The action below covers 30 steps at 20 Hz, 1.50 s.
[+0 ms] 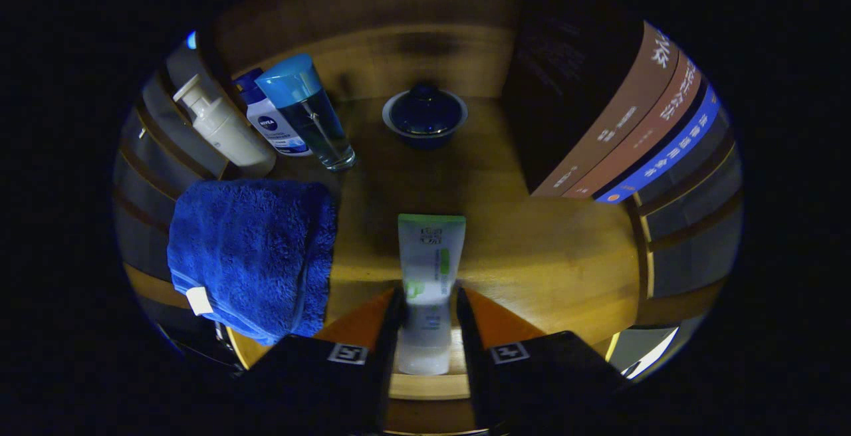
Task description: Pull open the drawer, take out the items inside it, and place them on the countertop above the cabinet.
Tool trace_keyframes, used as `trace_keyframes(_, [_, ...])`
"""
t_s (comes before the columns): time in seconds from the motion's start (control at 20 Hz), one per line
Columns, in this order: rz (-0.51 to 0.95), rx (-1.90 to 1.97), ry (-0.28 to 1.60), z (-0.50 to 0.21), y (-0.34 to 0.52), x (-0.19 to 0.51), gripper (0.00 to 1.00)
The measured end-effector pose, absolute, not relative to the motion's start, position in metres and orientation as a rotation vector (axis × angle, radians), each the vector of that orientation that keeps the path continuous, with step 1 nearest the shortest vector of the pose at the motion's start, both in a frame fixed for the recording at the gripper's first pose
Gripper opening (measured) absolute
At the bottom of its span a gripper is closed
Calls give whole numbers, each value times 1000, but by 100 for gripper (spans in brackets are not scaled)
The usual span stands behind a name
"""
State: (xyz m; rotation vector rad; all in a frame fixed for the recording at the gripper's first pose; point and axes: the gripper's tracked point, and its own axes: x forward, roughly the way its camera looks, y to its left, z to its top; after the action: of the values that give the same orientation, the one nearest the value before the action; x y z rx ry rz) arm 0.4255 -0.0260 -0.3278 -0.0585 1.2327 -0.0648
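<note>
My gripper (429, 313) is shut on a white tube with a green end (430, 270), both black fingers pressing its sides near the cap. The tube points forward over the wooden countertop (552, 263), its green end just ahead of the fingertips. Whether the tube rests on the wood or hangs just above it I cannot tell.
A folded blue towel (256, 256) lies left of the fingers. Beyond it stand a white pump bottle (223, 127), a blue-capped lotion bottle (269, 123) and a tall clear bottle with a blue cap (309, 113). A dark lidded bowl (424, 115) sits farther ahead. Books (625, 123) lean at the right.
</note>
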Motion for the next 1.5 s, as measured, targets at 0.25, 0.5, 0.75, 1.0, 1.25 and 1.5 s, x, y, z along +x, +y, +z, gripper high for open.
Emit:
trace_keyframes(0.25, [-23, -74, 1152, -304, -16, 419, 91])
trace_keyframes(0.5, [23, -71, 1007, -271, -3, 400, 99])
trace_keyframes(0.75, [76, -66, 810, -233, 14, 366, 99])
trace_keyframes(1.0, [97, -20, 576, -194, 29, 313, 99])
trace_keyframes(1.25, [130, 37, 357, -166, 43, 246, 99])
trace_keyframes(1.5, [106, 67, 221, -161, 43, 176, 99])
